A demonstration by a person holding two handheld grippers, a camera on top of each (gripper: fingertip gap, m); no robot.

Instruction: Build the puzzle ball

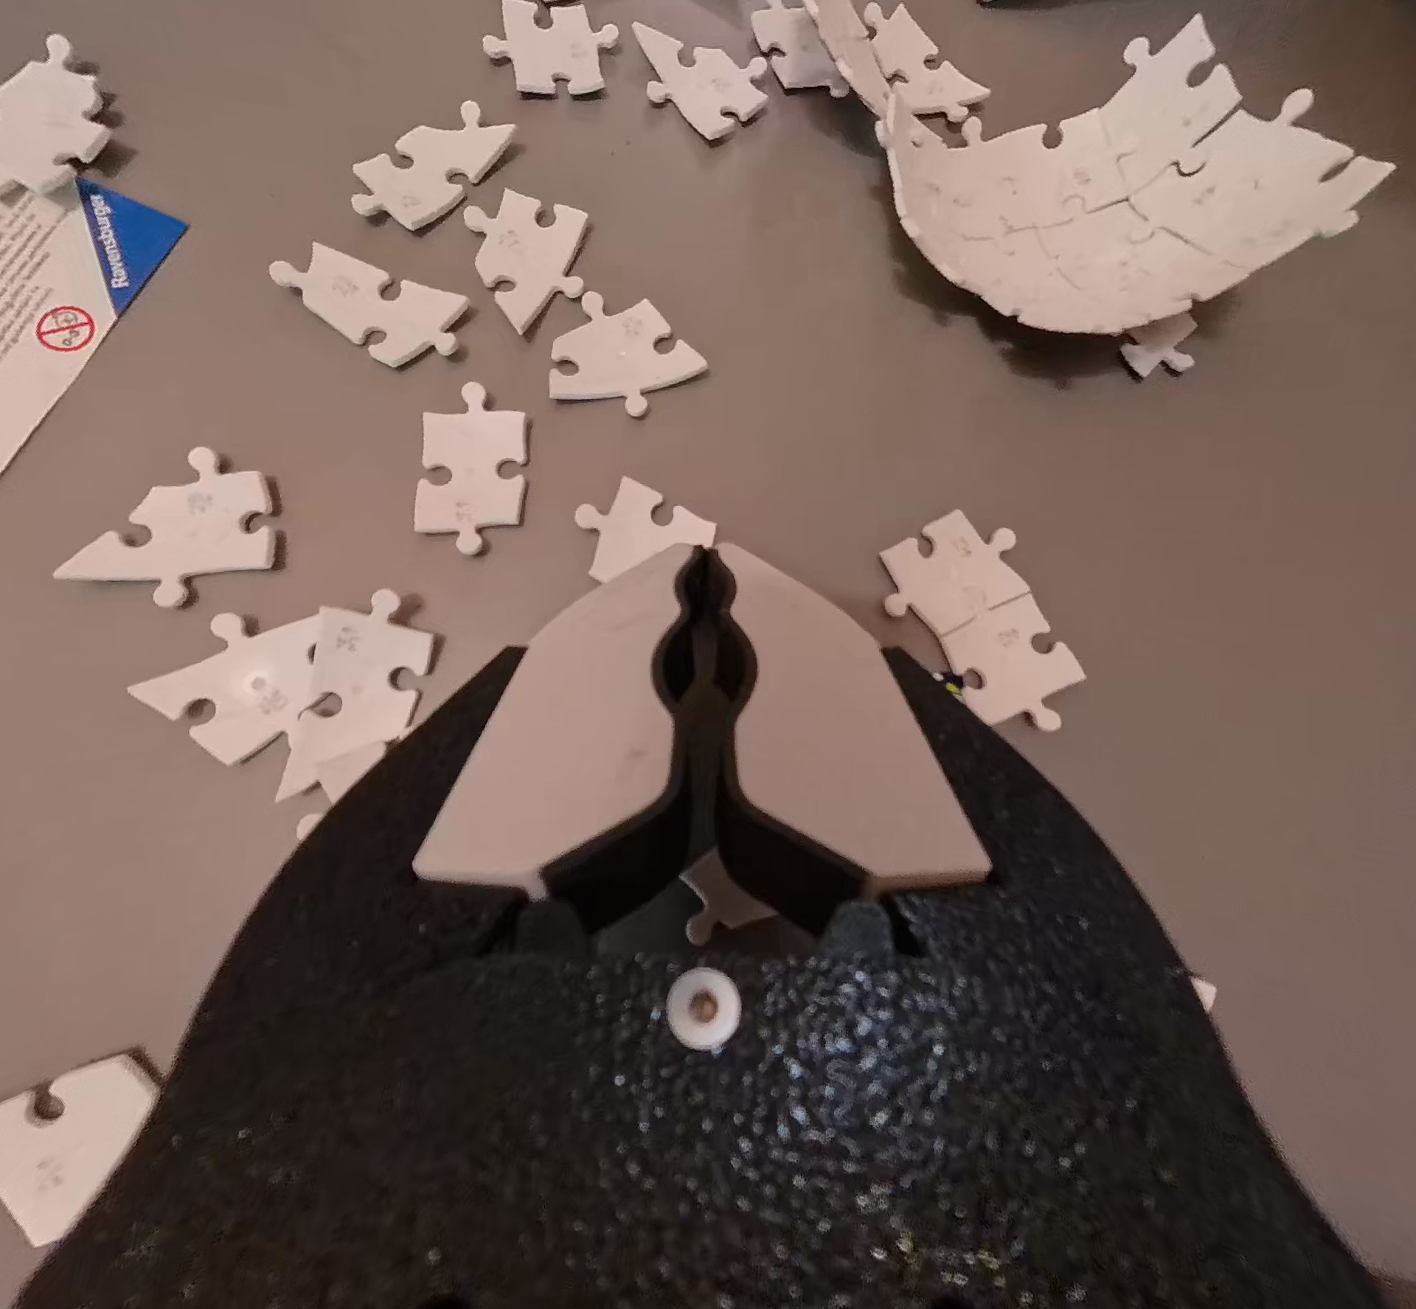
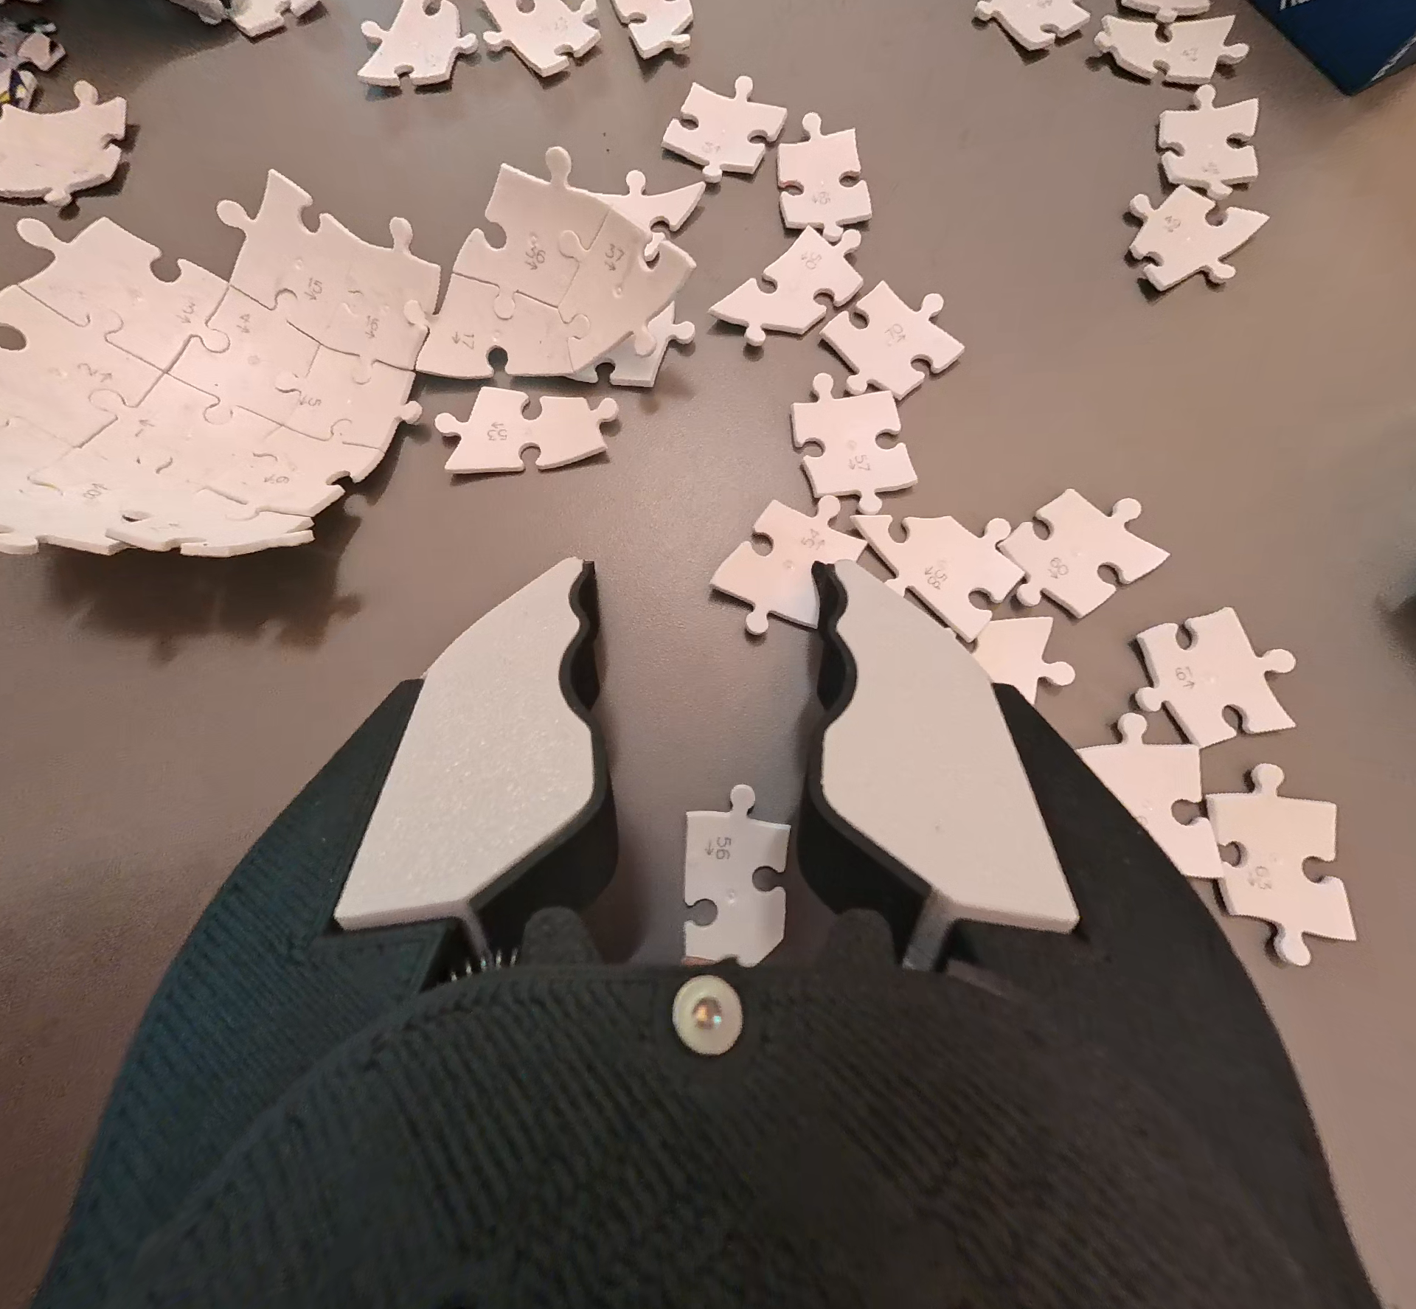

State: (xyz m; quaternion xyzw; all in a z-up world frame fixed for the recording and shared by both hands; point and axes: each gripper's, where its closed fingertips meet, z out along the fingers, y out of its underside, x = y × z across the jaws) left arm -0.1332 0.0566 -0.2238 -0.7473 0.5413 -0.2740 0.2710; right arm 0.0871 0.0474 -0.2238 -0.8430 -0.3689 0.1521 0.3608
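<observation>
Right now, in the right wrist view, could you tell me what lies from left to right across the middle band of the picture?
Curved white assembled puzzle shell → joined pair of white puzzle pieces → single white squarish puzzle piece → white arrow-shaped puzzle piece at far right.

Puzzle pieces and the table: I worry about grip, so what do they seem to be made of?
The puzzle pieces look like rigid white plastic with a matte finish: thick clean-cut edges, and the joined shell holds a curve. Stiff card cannot be ruled out. The table looks like a smooth grey-brown laminate or painted top with a soft sheen; its core is not visible.
</observation>
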